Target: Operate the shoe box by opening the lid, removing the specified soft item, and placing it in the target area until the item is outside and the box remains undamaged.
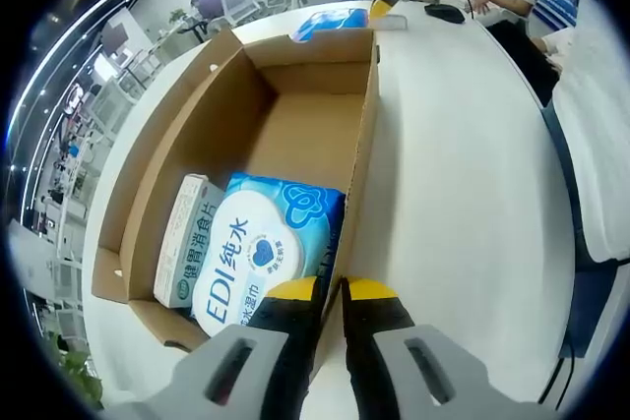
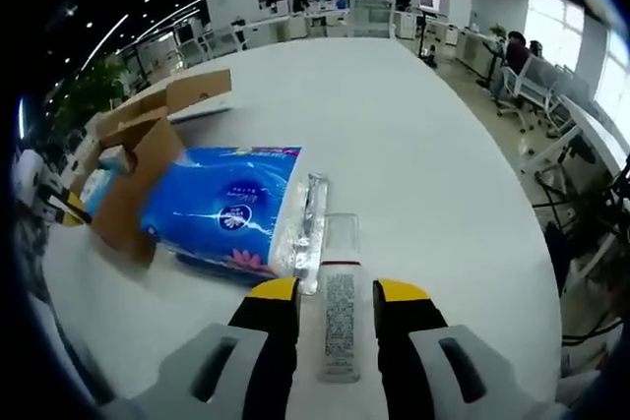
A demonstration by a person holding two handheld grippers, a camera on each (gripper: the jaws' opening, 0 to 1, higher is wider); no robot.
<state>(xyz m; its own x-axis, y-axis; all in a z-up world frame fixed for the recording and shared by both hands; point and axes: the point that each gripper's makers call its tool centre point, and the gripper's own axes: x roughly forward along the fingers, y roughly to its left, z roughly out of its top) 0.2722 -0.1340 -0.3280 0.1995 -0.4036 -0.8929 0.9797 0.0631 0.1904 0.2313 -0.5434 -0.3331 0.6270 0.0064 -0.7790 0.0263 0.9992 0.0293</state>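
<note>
Left gripper view, near to far: the left gripper rises from the bottom centre, its yellow-tipped jaws pressed onto the near right wall of the box, one jaw inside and one outside, pinching the cardboard. The box is open, its flaps standing out to left and right. Inside, at the near end, lies a blue-and-white wipes pack, and touching its left side a narrow white-and-green carton. The far half of the box floor is bare cardboard. Everything sits on a white table that curves off to the right. Just past the far end of the box, at the top centre, a blue tissue pack lies on the table, with the right gripper beside it (small at this range).

Right gripper view: the right gripper has its jaws spread, a clear sealed strip with a printed label lying between them; whether the pads touch it I cannot tell. That strip is the end of the tissue pack, which lies on its side on the table, left of centre, outside the box and touching its flap. Upper frame: open office, desks, ceiling strip lights, seated people at far right.
</note>
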